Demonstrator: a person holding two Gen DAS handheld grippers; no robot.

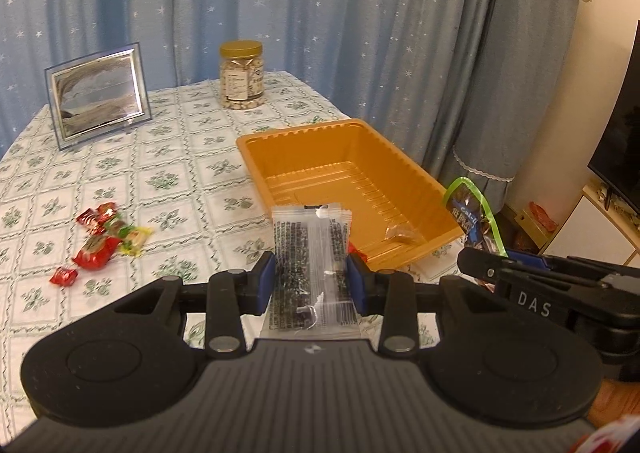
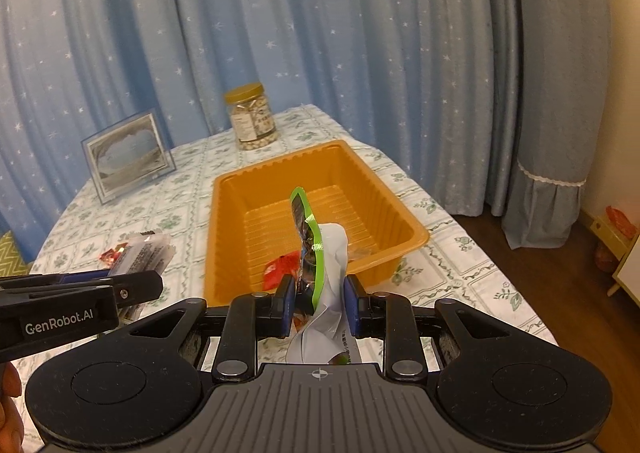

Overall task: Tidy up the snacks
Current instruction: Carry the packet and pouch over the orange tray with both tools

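Note:
My left gripper point(image 1: 311, 281) is shut on a clear snack packet point(image 1: 310, 245) with black print, held upright in front of the near left corner of the orange plastic tray point(image 1: 416, 189). My right gripper point(image 2: 318, 301) is shut on a crumpled green-edged packet point(image 2: 310, 249), held over the tray's point(image 2: 218, 237) near rim. A red candy point(image 2: 278, 271) and a clear-wrapped brown candy point(image 2: 362, 251) lie in the tray. Several loose red and yellow candies point(image 1: 102, 241) lie on the tablecloth to the left. Both grippers are side by side, a little apart.
A gold-lidded jar of nuts point(image 1: 241, 75) and a silver picture frame point(image 1: 98, 93) stand at the back of the table, before blue curtains. The table's right edge drops to a wooden floor point(image 2: 532, 253). A dark TV screen point(image 1: 624, 133) is far right.

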